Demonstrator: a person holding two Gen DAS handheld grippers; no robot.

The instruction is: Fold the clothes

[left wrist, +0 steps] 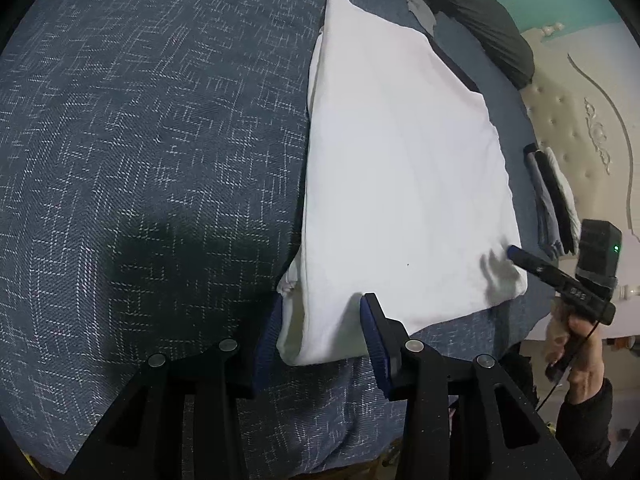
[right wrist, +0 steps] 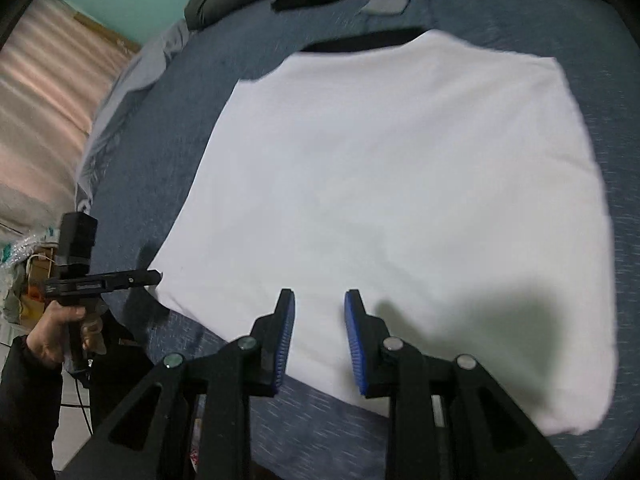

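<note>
Bed cover (left wrist: 140, 160), dark blue with a pale woven fleck, is seen filling most of both views.

White garment (right wrist: 380, 200), partly folded into a broad panel, is laid flat on the cover: centre of the right wrist view, centre-right of the left wrist view. A dark collar band (right wrist: 360, 42) is shown at its far edge, top centre of the right wrist view.

Dark clothing (left wrist: 488, 20) is heaped at upper right of the left wrist view. A small stack of folded items (left wrist: 554, 204) is set at mid right, near the garment but apart from it.

Left gripper (left wrist: 320, 304), bottom centre of its own view: jaws are held part-way apart, and a bunched near corner of the garment is gathered between the blue pads. The cloth appears pinched there, though firm pressure of the pads cannot be confirmed.

Right gripper (right wrist: 318, 300), bottom centre of its own view: jaws are kept narrowly apart over the near hem, with nothing held. That view is blurred.

Step judged in hand: the near hem is being taken up at two points for a fold toward the collar. The next move calls for the right jaws to be lowered onto the hem and closed, then both corners to be lifted together and carried evenly across.
</note>
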